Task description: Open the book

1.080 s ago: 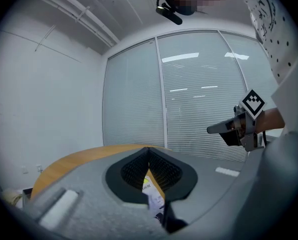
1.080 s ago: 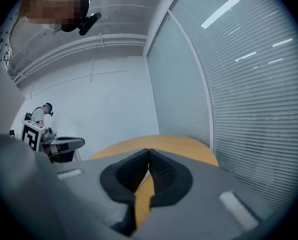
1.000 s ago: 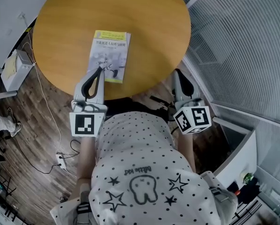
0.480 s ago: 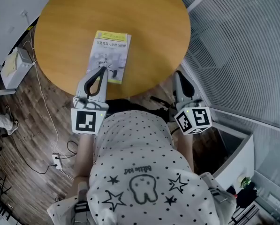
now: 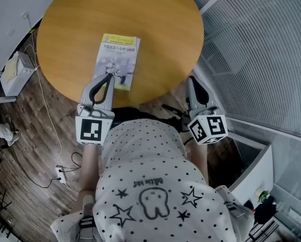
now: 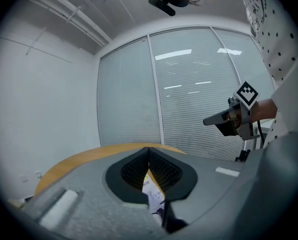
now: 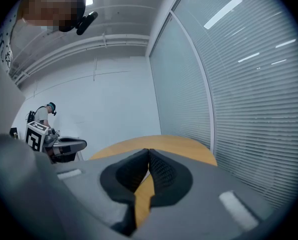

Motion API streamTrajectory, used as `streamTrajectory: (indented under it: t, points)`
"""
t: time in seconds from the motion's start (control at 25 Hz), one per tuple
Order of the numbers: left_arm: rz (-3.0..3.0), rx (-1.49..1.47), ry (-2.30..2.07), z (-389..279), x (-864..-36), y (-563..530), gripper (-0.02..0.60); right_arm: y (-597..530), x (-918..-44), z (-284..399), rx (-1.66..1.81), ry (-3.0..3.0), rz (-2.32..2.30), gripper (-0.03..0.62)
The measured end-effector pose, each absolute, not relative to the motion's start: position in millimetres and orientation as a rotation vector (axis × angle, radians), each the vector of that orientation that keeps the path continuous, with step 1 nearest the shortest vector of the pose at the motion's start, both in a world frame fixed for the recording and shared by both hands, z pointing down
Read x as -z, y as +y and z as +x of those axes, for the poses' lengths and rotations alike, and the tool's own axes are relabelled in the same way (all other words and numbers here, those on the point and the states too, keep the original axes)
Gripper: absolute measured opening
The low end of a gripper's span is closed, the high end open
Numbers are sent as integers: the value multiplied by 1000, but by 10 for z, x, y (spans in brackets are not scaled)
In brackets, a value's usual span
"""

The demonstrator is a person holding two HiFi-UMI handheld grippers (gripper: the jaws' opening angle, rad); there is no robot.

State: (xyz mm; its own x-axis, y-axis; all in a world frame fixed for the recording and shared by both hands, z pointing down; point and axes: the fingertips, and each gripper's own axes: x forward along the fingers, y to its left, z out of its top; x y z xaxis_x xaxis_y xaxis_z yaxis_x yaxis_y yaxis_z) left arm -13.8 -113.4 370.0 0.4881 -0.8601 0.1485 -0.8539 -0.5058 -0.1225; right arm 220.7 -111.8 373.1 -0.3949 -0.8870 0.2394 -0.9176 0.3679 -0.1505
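My left hand-held gripper (image 5: 109, 75) and right hand-held gripper (image 7: 149, 151) are closed. The book (image 5: 117, 59) looks light, floppy; I'd pinch its cover's edge.

An office meeting room is suggested: a round wooden counter (image 5: 155, 14) is enclosed by glazed partitions (image 6: 198, 94) hung with horizontal blinds (image 5: 261, 59), and plain white walls (image 7: 109, 104) are seen beyond. The wood-plank floor (image 5: 24, 150) is crossed by a cable (image 5: 45, 107) (ending at a power strip (image 5: 62, 171)).
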Motion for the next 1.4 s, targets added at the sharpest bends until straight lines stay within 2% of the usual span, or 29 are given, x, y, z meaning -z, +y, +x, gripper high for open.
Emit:
streamTrajectory:
  t: [0.84,1.12,1.2,1.4]
  points:
    - [-2671,345,1544,-200,-3813,-1084,9,-1026,-3734,2284,-406,-2485,1697,5]
    - [-2599,664,1401,-183,-4234,-1076,14,-1001,-3792,2278,-412,-2486,1687,5]
    - [-2579,788,1330,-163,-4405,-1059,105,-984,-3796,2282,-412,-2483,1691,5]
    - [-2516,988,1079,-21,-4767,-1003,118,-921,-3794,2313,-418,-2477,1712,5]
